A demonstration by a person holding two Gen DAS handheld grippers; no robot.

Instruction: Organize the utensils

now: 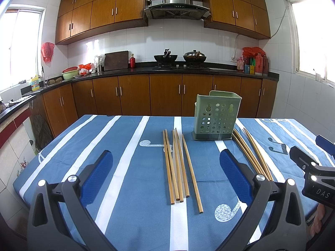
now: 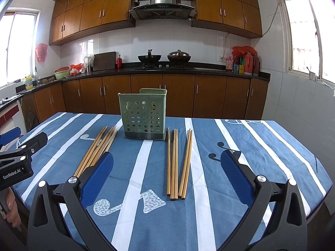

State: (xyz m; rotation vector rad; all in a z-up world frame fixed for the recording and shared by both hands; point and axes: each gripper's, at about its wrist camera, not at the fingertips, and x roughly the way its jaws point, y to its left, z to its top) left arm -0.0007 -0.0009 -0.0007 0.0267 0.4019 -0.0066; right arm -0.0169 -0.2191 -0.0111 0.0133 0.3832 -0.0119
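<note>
A pale green perforated utensil holder (image 1: 216,117) (image 2: 143,116) stands upright on the table, empty as far as I can see. Two groups of wooden chopsticks lie flat on the cloth. One group (image 1: 178,165) (image 2: 95,150) lies left of the holder, between my left gripper's fingers. The other group (image 1: 252,152) (image 2: 178,163) lies right of it, between my right gripper's fingers. My left gripper (image 1: 166,167) is open and empty above the near table. My right gripper (image 2: 167,169) is open and empty too. Each gripper shows at the edge of the other's view.
The table carries a blue cloth with white stripes (image 1: 129,167) (image 2: 251,156). Behind it run brown kitchen cabinets and a dark counter (image 1: 167,70) with two woks, a cutting board and bottles. Windows are at both sides.
</note>
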